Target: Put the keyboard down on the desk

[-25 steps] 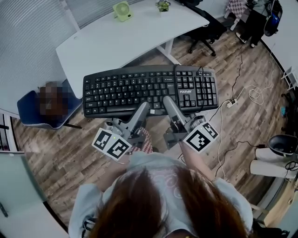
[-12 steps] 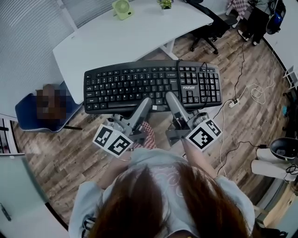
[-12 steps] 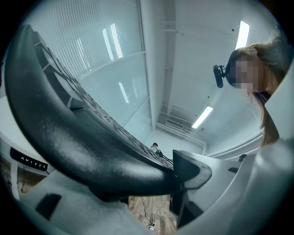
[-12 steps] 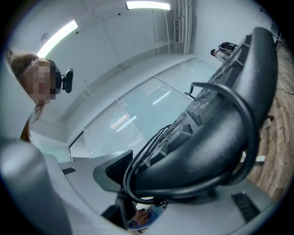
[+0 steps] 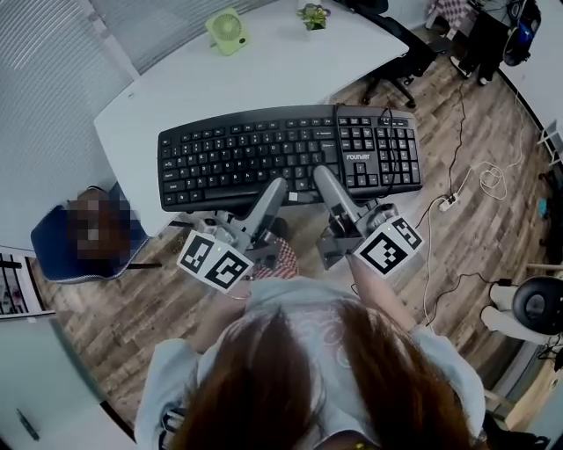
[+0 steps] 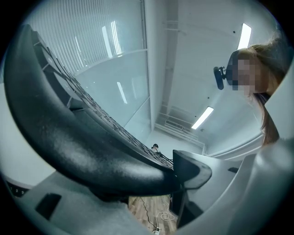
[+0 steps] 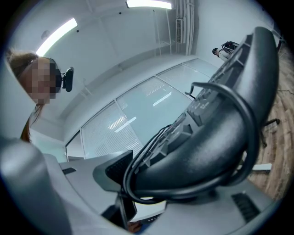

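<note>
Both grippers are clamped on the keyboard [image 5: 264,154]. The left gripper [image 5: 274,186] and the right gripper [image 5: 324,174] sit side by side at the middle of the frame, each biting the edge nearest the person. Seen along the left gripper [image 6: 180,178], its jaws pinch the rounded black rim of the keyboard [image 6: 69,137]. Wooden floor [image 6: 147,209] shows in the gap beneath it. The right gripper [image 7: 120,181] is closed on the same rim, with the keyboard's cable [image 7: 250,133] looped round the body and caught near the jaws.

From above, the keyboard lies across the centre of the picture, keys up. Its far half is over the near edge of the white desk [image 5: 255,70], which fills the upper left and centre. Its near half and right end hang out over the floor [image 5: 132,299]. A small green fan [image 5: 226,31] and a little plant [image 5: 313,15] stand at the far side of the desk, well apart from the keyboard.

To my eye the carrying is about done and the setting-down is what remains. The keyboard is held up by its near edge rather than resting flat. I cannot tell whether its far edge already touches the desktop. What is left is to bring it fully over the desk, lower it until it lies flat, and let both grippers go.
</note>
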